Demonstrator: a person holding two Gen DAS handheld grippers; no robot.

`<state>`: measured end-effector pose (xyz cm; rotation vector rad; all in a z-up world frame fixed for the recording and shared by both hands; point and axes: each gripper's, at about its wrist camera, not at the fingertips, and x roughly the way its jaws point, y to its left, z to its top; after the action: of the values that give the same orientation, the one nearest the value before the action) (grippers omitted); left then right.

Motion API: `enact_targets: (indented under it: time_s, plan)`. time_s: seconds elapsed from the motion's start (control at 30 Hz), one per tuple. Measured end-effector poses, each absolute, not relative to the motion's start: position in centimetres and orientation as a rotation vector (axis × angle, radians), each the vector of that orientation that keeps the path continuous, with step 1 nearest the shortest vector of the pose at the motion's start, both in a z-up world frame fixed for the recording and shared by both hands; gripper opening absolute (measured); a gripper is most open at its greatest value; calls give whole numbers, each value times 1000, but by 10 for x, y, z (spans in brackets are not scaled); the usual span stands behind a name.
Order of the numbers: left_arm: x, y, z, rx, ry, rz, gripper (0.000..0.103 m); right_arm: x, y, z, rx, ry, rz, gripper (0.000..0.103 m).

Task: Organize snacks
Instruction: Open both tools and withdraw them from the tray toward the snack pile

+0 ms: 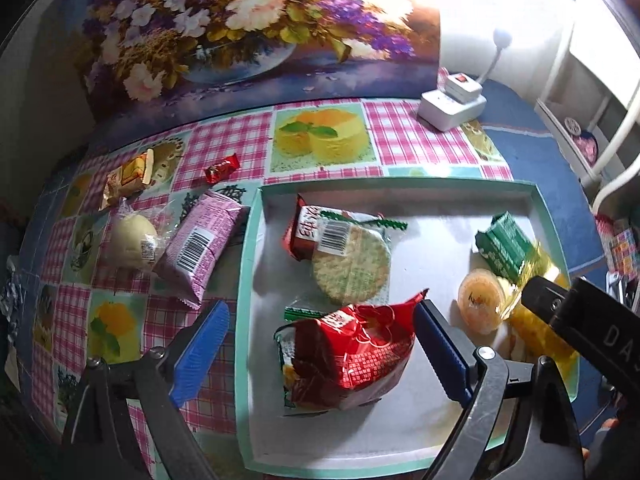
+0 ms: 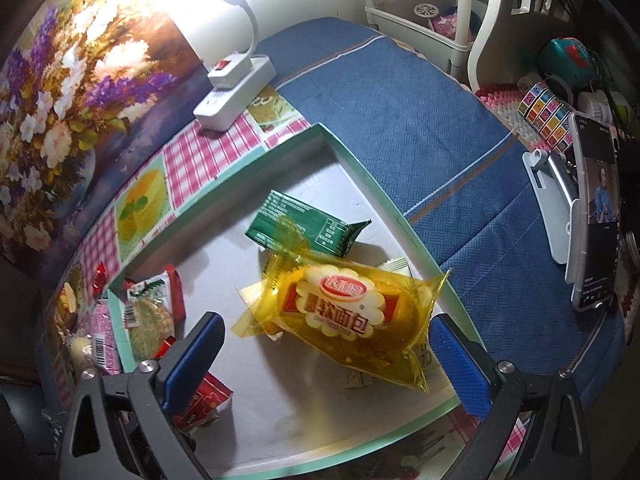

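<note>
- We see the shallow mint-rimmed white tray [image 1: 400,188] collecting the snacks: the crinkly red foil packet [image 1: 352,356] lies at its near edge between our left gripper's [image 1: 320,352] blue pads, which stand apart and press nothing.
- We judge both packets are laid down, not gripped: our right gripper [image 2: 326,356] is spread wide around the yellow transparent bread packet [image 2: 340,312], which rests on other packets at the tray's right.
- The left view alone shows the pink barcode packet [image 1: 200,244] and pale round bun [image 1: 132,240] waiting on the checked tablecloth [image 1: 224,140], left of the tray.
- The right view alone shows a phone on a stand [image 2: 592,216], far right.
</note>
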<state>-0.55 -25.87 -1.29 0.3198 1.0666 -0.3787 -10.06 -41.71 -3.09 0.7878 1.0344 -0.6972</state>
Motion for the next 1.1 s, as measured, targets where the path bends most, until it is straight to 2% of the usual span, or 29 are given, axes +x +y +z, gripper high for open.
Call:
enact_targets:
  time_s: [0.23, 0.67, 1.1]
  plan:
    - [2, -247, -3, 250, 1056, -349, 94, -102, -417, -20, 785, 1001, -680, 103]
    - [39, -180, 13, 52, 1039, -119, 94, -98, -412, -8, 764, 973, -663, 103]
    - [58, -125, 11, -17, 1054, 67, 94, -71, -375, 19, 673, 960, -579, 103]
